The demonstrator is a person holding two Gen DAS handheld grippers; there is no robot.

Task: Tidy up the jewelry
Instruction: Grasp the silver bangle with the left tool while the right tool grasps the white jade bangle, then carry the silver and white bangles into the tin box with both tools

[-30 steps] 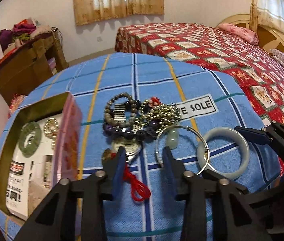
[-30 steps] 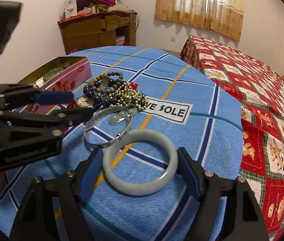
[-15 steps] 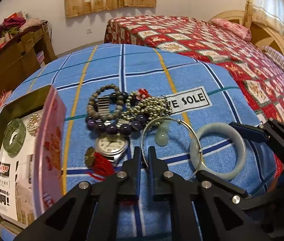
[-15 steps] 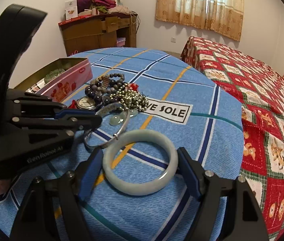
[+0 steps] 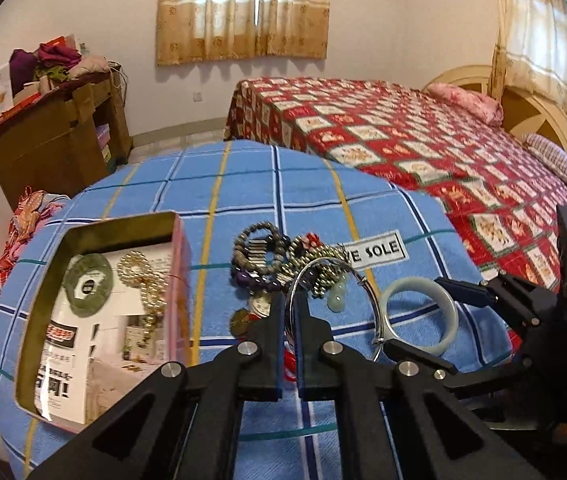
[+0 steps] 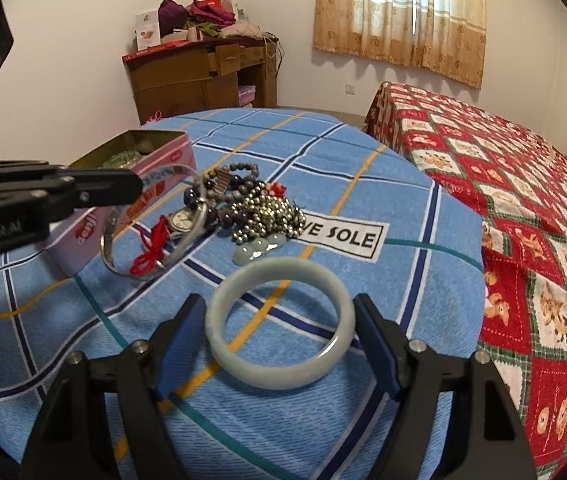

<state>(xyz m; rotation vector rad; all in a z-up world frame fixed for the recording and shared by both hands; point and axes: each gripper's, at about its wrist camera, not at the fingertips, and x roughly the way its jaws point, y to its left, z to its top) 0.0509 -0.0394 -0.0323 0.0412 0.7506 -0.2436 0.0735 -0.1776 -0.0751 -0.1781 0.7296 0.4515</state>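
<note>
My left wrist camera looks down along its fingers from close above the blue checked cloth (image 5: pixel 243 184), facing the bed (image 5: pixel 423 140); my right one sits lower and nearer, facing the wooden desk (image 6: pixel 203 76). Both share the jewelry pile (image 5: pixel 279 260) and tin (image 6: pixel 95 236)

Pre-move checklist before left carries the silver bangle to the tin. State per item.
1. Left gripper shut on the thin silver wire bangle: ok, rim is clamped between the pads.
2. Bangle clear of the cloth: ok, in the right wrist view it hangs tilted above the blue checked tablecloth.
3. Nothing snagged on the bangle: cannot tell; the red tassel and the round pocket watch overlap it.
4. Pink tin box open with room: ok, a green jade disc and a pearl strand lie inside.
5. Right gripper out of the path: ok, open around the pale jade bangle.
</note>
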